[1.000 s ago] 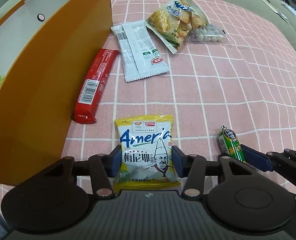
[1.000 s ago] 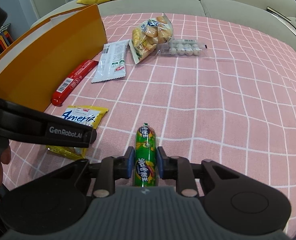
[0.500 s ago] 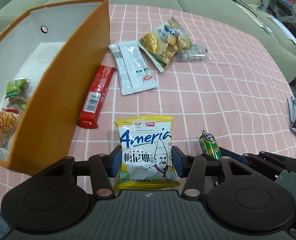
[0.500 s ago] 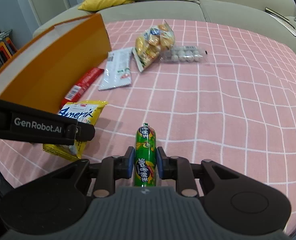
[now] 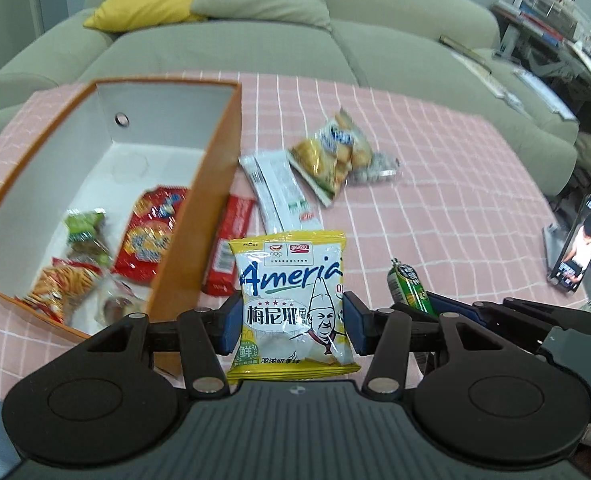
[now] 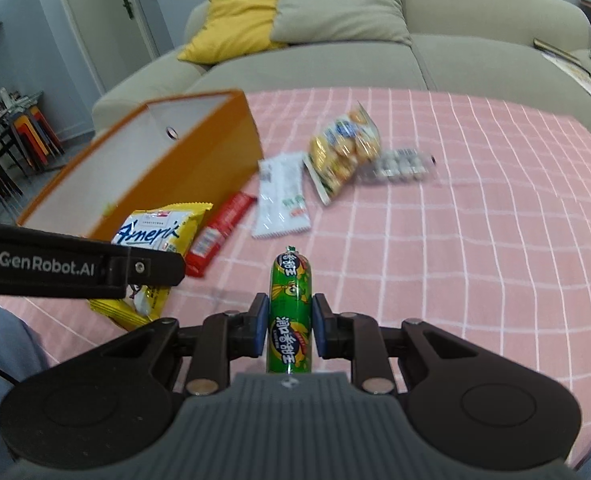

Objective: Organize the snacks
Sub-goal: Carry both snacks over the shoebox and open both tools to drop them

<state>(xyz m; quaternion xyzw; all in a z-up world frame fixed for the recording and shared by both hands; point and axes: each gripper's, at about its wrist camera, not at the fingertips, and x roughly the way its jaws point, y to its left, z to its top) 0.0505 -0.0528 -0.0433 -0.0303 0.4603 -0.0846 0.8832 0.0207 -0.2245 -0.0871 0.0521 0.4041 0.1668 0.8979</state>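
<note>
Left hand-held gripper pinches a yellow snack packet beside the orange box. Right hand-held gripper pinches a green sausage stick above the pink checked cloth.

My left tongs pinch a packet by its sides, tilted downward, while my right tongs, just beside them and also angled down, stand nearly closed, clamping a sausage between the pads.
</note>
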